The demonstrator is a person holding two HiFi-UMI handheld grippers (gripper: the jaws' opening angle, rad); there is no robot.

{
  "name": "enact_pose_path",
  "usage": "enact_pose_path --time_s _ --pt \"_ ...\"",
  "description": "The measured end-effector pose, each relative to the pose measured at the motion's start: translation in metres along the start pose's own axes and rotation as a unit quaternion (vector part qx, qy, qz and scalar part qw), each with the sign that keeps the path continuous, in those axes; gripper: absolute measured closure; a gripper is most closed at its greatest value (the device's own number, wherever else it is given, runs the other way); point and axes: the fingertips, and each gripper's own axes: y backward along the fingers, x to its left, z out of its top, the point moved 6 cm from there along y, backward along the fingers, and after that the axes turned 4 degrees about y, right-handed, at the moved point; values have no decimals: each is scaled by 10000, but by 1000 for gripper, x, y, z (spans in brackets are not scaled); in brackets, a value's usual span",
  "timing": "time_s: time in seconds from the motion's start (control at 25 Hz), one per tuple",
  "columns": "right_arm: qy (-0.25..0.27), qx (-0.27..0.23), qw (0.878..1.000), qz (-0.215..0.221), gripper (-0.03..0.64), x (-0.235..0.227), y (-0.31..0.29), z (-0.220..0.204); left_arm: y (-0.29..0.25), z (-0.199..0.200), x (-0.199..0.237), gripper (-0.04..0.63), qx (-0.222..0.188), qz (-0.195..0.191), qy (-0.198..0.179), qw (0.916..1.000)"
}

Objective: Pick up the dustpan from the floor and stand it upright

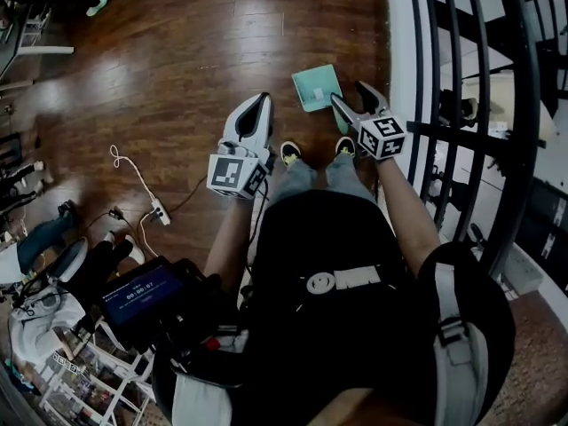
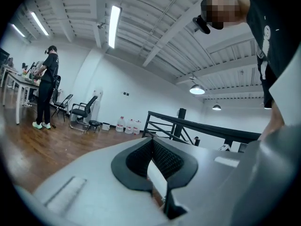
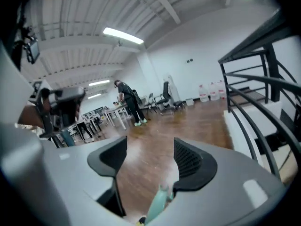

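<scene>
The teal dustpan (image 1: 316,88) is on the wooden floor just ahead of the person's shoes (image 1: 290,153). In the right gripper view its teal handle (image 3: 157,206) pokes up at the bottom edge, below the right-hand pad and touching neither pad. My right gripper (image 1: 353,98) hangs just right of the pan and above it, open, with only floor between its pads (image 3: 149,154). My left gripper (image 1: 256,106) is to the pan's left, shut and empty; in its own view the jaws (image 2: 151,142) point almost level at the far room.
A black railing (image 1: 461,131) and a white ledge (image 1: 404,43) run close along the right side. A power strip with cables (image 1: 158,209) lies on the floor at left, with clutter and a screen (image 1: 142,291) below it. A distant person (image 2: 47,86) stands by desks and chairs.
</scene>
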Motion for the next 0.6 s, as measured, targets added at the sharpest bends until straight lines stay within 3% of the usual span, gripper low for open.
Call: enact_pose_path --time_s 0.12,0.24,0.28,0.36,0.48,0.6 --pt "471 -839 9940 517 299 24 22 56 -6 -3 -2 581 -67 -137 -231 9996" --pt "904 -1402 9830 767 332 56 53 112 -3 20 -13 581 -201 -338 -468 9981" --pt "1033 -1490 9803 782 368 63 61 127 -4 31 -19 581 -214 -410 -428 9980" --pt "1187 -1555 9777 763 614 67 63 145 -13 44 -24 581 -238 -523 -363 9977" --pt "870 -1690 9779 865 615 52 57 142 -34 40 -29 581 -258 -604 -327 9973" --pt "772 -1712 9775 957 615 24 46 117 -62 6 -31 581 -146 -601 -317 9976"
